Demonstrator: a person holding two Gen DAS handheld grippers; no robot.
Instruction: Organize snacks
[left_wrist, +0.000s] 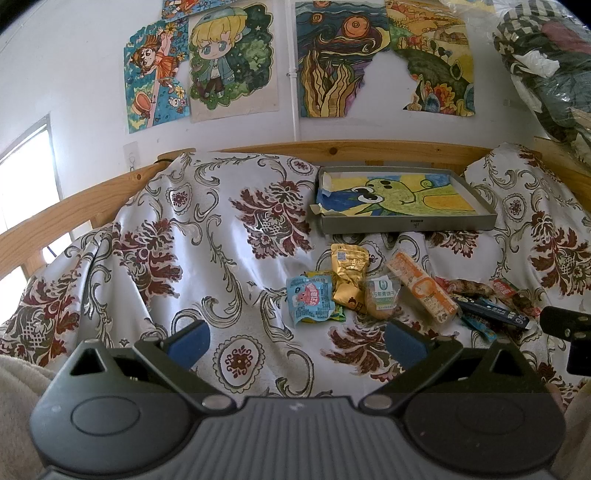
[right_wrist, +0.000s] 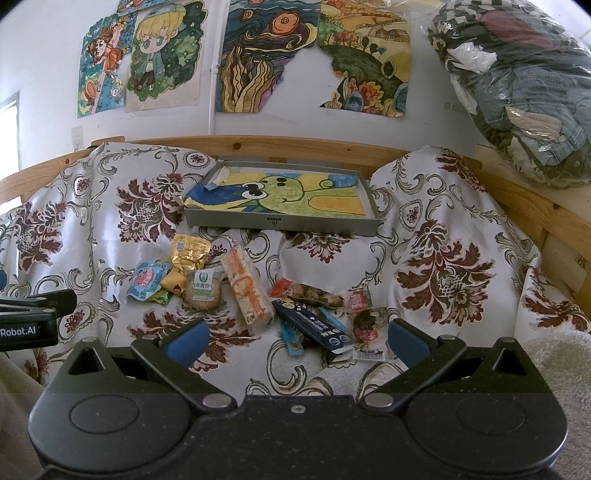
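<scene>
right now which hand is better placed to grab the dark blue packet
Right. The dark blue packet lies just ahead of the open right gripper; the left gripper, also open, sits nearer the light blue packet.

The clear-wrapped round biscuit packet (right_wrist: 203, 291) in the middle of the snack pile on the bed reads "万年青饼干" on its green-and-white label. At the left edge of the right wrist view, the left tool (right_wrist: 27, 319) carries white lettering, "Robot.AI". Print on the gold pouch (right_wrist: 186, 254), the orange bar (right_wrist: 245, 291) and the dark blue stick (right_wrist: 314, 325) is too small to read.
</scene>
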